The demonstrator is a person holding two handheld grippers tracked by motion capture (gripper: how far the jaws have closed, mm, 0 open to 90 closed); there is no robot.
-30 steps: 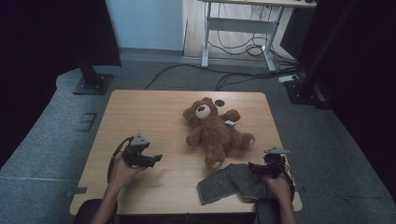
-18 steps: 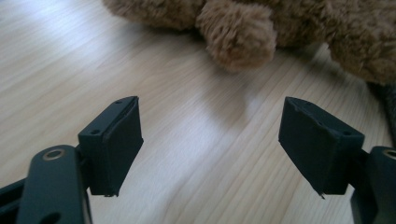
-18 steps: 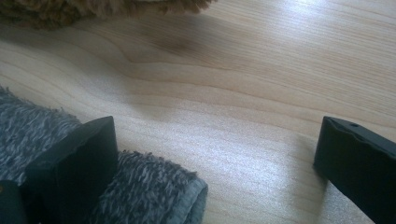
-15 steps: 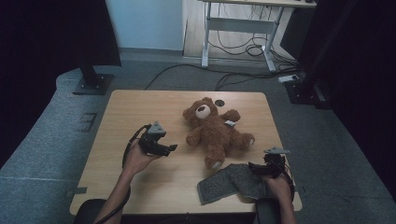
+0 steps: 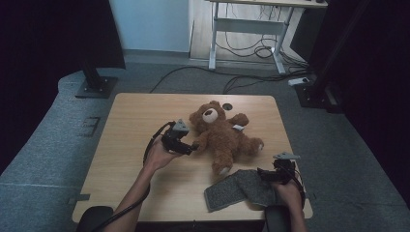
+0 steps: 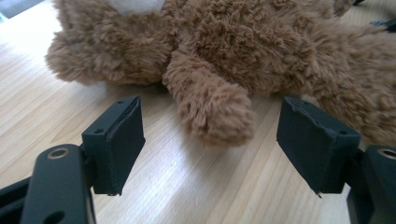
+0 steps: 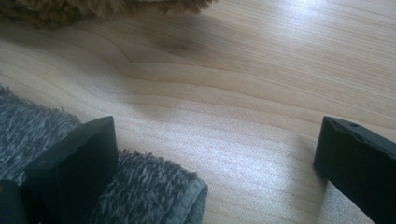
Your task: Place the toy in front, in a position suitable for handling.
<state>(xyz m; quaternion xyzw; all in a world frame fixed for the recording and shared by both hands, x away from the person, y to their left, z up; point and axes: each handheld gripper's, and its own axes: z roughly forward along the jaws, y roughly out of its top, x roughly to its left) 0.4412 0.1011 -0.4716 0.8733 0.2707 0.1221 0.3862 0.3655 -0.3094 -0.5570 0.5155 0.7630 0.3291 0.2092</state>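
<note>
A brown teddy bear [image 5: 222, 135] lies on its back in the middle of the wooden table [image 5: 130, 121]. My left gripper [image 5: 191, 147] is open at the bear's near arm. In the left gripper view that arm's paw [image 6: 212, 109] lies just ahead of the two black pads [image 6: 116, 140], which stand apart from the fur on either side. A grey fuzzy cloth [image 5: 237, 188] lies near the table's front edge. My right gripper [image 5: 263, 174] rests open at the cloth's right end. In the right gripper view its left jaw sits over the cloth's corner [image 7: 154, 186], and bare wood lies between the jaws.
A small dark round spot [image 5: 227, 105] sits on the table behind the bear's head. On the floor beyond stand a black stand base [image 5: 94, 87] at the left and a desk frame [image 5: 246, 34] with cables. The table's left half is bare wood.
My left hand has moved right and away from the person, from the table's left part up to the bear's arm. The right hand and the cloth have stayed put.
</note>
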